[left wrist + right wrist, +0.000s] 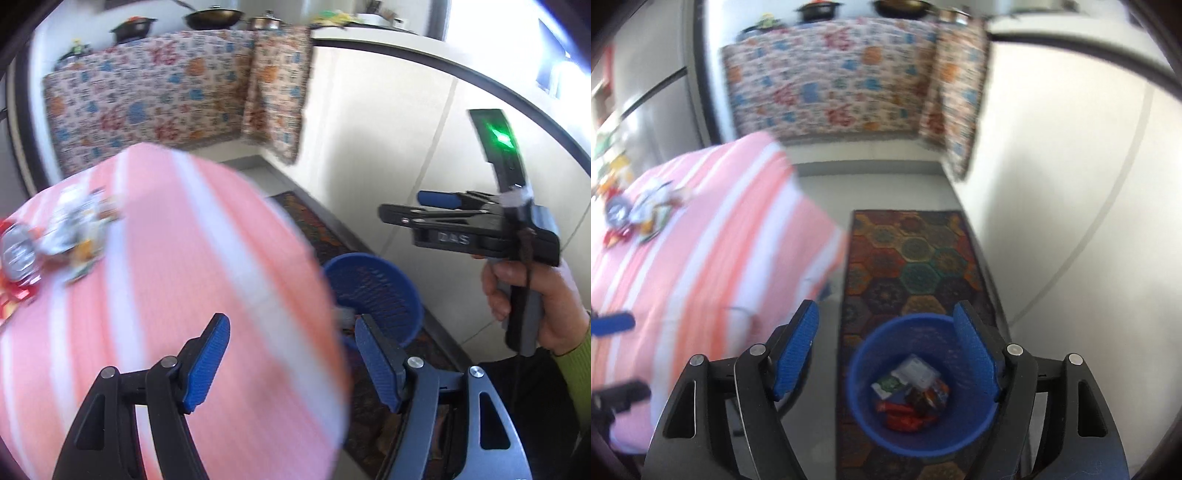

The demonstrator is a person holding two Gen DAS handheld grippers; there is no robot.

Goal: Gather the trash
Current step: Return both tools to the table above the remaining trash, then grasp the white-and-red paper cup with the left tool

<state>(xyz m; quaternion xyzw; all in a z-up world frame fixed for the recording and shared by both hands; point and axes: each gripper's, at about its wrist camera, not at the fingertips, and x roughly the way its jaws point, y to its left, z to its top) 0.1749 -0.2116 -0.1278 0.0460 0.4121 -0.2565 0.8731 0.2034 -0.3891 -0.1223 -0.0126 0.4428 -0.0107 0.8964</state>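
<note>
trash (910, 397) lay in the blue bin (864, 413); we held both grippers, left (291, 363) and right (886, 352), wide and empty; more wrappers (70, 236), seemingly, awaited on the striped table (207, 266).

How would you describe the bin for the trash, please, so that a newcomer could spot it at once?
Start at the table with the pink-and-white striped cloth; beside it a long rug of coloured hexagons runs along the floor. On the rug's near end stands the round blue bin, the only blue container on the floor, already holding some wrappers.
</note>
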